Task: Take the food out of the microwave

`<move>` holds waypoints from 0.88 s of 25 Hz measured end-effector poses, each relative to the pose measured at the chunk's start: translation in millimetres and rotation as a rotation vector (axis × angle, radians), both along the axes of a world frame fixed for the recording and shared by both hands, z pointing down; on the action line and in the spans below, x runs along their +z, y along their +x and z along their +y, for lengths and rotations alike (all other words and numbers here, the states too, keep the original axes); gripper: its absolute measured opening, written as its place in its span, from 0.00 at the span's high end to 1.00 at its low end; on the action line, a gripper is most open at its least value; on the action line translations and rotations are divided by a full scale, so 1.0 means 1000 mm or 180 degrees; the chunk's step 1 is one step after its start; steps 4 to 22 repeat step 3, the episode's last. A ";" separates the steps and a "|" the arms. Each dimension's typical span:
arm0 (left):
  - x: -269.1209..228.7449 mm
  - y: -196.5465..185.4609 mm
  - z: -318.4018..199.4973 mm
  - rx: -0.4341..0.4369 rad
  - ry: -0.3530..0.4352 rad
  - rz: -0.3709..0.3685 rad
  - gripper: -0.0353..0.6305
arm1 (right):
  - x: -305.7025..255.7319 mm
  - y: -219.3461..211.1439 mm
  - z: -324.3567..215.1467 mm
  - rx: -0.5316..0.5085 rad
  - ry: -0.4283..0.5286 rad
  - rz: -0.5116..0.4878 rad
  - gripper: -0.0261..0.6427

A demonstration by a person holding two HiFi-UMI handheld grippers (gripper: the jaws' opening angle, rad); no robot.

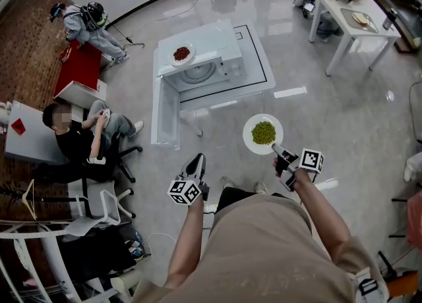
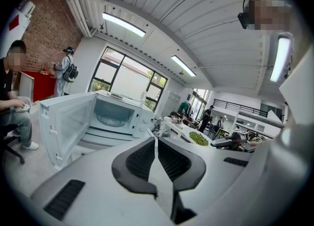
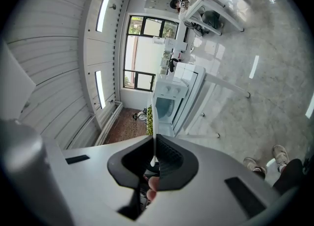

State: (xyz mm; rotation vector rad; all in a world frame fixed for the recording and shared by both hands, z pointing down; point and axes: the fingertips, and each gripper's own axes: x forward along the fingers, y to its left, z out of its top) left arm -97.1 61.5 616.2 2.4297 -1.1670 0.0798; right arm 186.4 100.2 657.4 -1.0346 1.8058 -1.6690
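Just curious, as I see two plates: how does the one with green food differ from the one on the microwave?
The green-food plate hangs in the air, pinched at its rim by the right gripper; the red-food plate rests on top of the microwave. The green-food plate's heap is bright green; the red-food plate's heap is dark red. Both are round, white plates with the food in the middle.

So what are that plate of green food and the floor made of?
The plate looks like smooth white ceramic or melamine; I can't tell which. The floor seems polished tile or stone: it shows bright reflections.
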 end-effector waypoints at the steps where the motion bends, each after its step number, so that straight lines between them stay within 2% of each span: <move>1: 0.000 0.000 0.001 -0.0005 -0.0005 0.0007 0.94 | -0.001 -0.001 0.001 -0.0004 -0.0007 -0.0007 0.94; 22: 0.000 0.000 0.003 -0.0014 -0.0012 0.0018 0.94 | -0.003 -0.002 0.003 -0.0002 -0.0038 -0.0055 0.94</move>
